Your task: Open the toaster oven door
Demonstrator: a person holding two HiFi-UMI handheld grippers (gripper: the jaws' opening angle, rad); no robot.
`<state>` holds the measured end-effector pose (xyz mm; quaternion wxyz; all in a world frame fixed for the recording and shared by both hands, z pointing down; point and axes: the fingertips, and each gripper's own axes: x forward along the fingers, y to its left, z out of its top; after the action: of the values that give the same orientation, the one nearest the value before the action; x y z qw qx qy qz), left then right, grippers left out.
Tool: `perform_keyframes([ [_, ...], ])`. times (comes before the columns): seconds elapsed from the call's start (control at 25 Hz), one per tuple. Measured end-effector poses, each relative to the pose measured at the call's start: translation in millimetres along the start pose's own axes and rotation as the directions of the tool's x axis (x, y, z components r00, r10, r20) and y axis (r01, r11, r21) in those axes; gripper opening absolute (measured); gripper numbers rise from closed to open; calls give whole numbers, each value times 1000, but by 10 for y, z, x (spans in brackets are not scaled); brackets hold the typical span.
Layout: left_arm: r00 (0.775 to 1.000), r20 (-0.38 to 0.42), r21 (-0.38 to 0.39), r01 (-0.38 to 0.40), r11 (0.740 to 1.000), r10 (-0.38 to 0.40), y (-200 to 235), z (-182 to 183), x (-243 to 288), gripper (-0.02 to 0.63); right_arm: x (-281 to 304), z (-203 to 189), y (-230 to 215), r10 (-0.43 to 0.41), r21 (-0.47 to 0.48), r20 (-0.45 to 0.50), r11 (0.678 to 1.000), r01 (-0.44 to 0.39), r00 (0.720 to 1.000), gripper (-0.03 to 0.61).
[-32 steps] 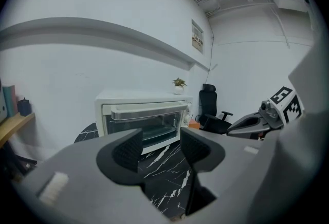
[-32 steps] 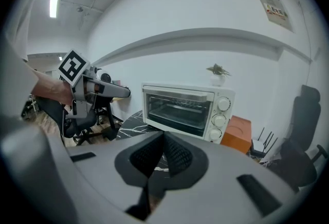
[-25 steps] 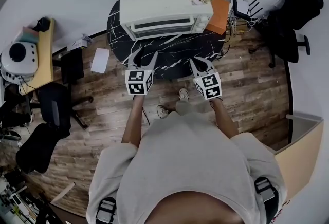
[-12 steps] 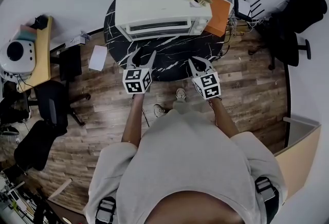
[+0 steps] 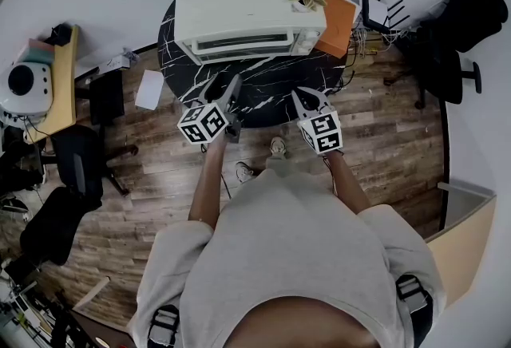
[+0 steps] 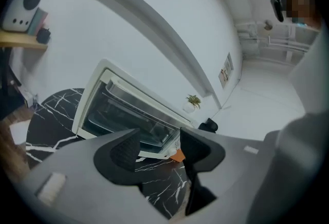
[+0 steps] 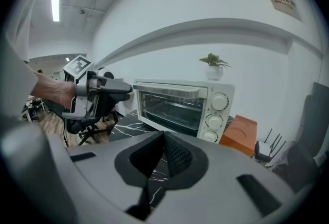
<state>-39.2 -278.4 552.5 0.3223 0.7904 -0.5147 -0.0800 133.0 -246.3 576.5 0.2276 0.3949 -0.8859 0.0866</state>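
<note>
The toaster oven [image 5: 251, 11] stands at the back of the black table [image 5: 275, 83], its door [image 5: 243, 43] shut. The left tool [image 5: 224, 88], jaws apart, should meet the top handle [image 7: 172, 90] squarely, then pull down. The right tool [image 5: 312, 99] is pinched closed, empty. Since a second ago, the left tool has rolled sideways.

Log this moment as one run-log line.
phase: pre-contact | toaster oven door: closed | left gripper: open, empty | right gripper: shut, empty | contact: none
</note>
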Motion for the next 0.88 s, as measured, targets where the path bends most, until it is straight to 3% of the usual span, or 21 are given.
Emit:
perform_keyframes([
  [0.12, 998, 59, -144, 39, 989, -31, 32, 40, -8, 232, 2, 6, 9, 2, 0, 1, 1000, -2, 1000, 12],
  [0.28, 984, 166, -339, 119, 933, -65, 65, 132, -20, 232, 6, -3, 14, 2, 1, -1, 1000, -2, 1000, 12],
  [0.36, 972, 226, -442, 163, 882, -67, 120, 156, -43, 232, -2, -14, 12, -2, 0, -3, 1000, 2, 1000, 12],
  [0.52, 929, 362, -600, 293, 744, -75, 203, 209, -74, 245, -18, -40, 18, -6, -1, -10, 1000, 6, 1000, 12],
  [0.64, 913, 407, -692, 334, 640, -35, 289, 160, -78, 250, -22, -49, 19, -9, -1, -12, 1000, 9, 1000, 12],
  [0.72, 908, 420, -722, 342, 602, -13, 326, 131, -80, 252, -21, -49, 26, -9, -1, -11, 1000, 9, 1000, 12],
  [0.88, 906, 423, -743, 346, 572, 3, 343, 101, -68, 253, -28, -60, 37, -11, 0, -15, 1000, 11, 1000, 12],
])
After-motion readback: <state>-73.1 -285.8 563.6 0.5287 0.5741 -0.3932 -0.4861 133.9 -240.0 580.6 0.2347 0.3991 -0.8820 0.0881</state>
